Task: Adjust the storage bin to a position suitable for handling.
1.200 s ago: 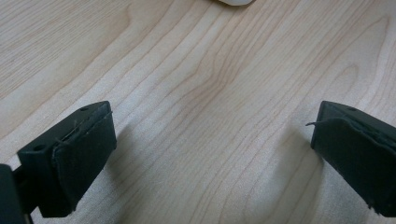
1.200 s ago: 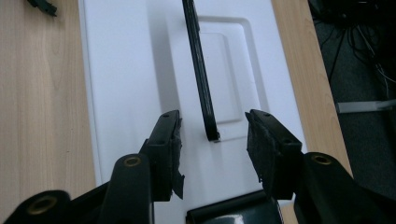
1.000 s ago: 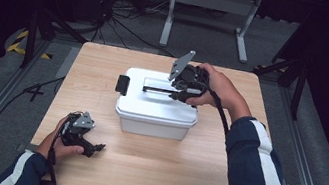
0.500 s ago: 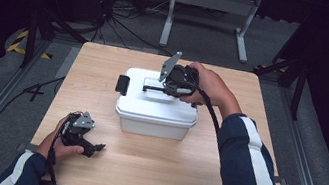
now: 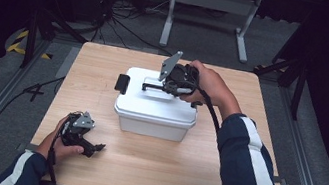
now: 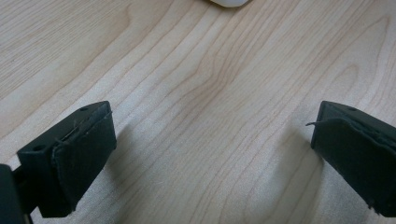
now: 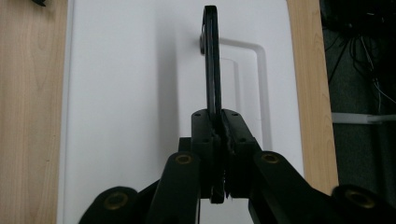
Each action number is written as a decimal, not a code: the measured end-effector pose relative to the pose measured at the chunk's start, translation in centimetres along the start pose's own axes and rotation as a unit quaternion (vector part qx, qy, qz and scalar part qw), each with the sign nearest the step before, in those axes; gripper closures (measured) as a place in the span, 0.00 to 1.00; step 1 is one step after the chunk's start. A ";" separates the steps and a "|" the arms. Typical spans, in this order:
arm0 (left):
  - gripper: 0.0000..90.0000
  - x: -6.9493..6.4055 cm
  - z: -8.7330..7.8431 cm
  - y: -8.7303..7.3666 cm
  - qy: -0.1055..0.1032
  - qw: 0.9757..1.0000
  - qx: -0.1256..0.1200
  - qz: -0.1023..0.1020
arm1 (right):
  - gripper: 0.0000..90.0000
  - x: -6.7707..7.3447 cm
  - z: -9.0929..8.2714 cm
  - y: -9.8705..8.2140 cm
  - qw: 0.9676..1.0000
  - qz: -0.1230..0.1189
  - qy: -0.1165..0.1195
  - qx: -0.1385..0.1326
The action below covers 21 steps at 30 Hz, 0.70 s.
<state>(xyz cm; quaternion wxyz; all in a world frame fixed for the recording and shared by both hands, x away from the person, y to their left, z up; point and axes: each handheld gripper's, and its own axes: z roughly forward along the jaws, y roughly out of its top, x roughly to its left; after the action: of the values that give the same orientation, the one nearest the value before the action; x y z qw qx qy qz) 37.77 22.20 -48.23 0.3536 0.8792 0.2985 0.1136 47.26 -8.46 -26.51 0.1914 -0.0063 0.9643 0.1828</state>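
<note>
Black handle (image 5: 155,87) of the white box (image 5: 154,116) sits pinched in the right tool (image 5: 171,89); in the right gripper view the handle (image 7: 211,60) stands on edge between the pads, running straight ahead from the tool (image 7: 219,140) along the lid's long axis. The jaws have just been closing, and now they are clamped flat on the handle with no gap left. The handle is raised off its recess (image 7: 243,84), which lies just to the tool's right in that view.

The right hand (image 5: 209,85) comes in over the box's far right corner, the tool pointing left across the lid. Judgement: the coming move is a lift by the handle, straight up, so the pull goes square to the handle's long axis; the grip is at one end, off centre, so the box may tip.

A black latch (image 5: 122,83) is on the box's left end, beyond the handle's far tip from the tool; whether it is locked I cannot tell.

The left tool (image 5: 92,147) rests low at the near left of the table (image 5: 165,168), well apart from the box, jaws wide apart with bare wood between them. In the left gripper view a white corner of the box (image 6: 229,2) shows far ahead. The left hand (image 5: 66,139) is the farther one. Nothing stands between either tool and the box.
</note>
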 end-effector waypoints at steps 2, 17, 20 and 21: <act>0.00 0.0 0.0 0.0 0.000 1.000 -0.001 0.000 | 0.95 0.1 -0.2 0.0 1.000 -0.001 -0.002 0.003; 0.00 0.0 0.0 0.0 0.000 1.000 -0.001 0.000 | 0.95 -0.2 -1.7 -0.6 1.000 0.002 -0.006 -0.015; 0.00 0.0 0.0 0.0 -0.001 1.000 -0.001 0.000 | 0.95 -0.2 -2.1 -0.7 1.000 0.003 -0.013 -0.015; 0.00 0.0 0.0 0.0 0.000 1.000 -0.001 0.000 | 0.95 -0.2 -2.2 -0.8 1.000 0.007 -0.016 -0.017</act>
<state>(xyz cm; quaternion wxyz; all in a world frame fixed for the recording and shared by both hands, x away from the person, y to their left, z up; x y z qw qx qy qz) 37.77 22.19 -48.23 0.3542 0.8790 0.2983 0.1135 46.70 -10.01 -24.80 0.2052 -0.0002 0.9579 0.2008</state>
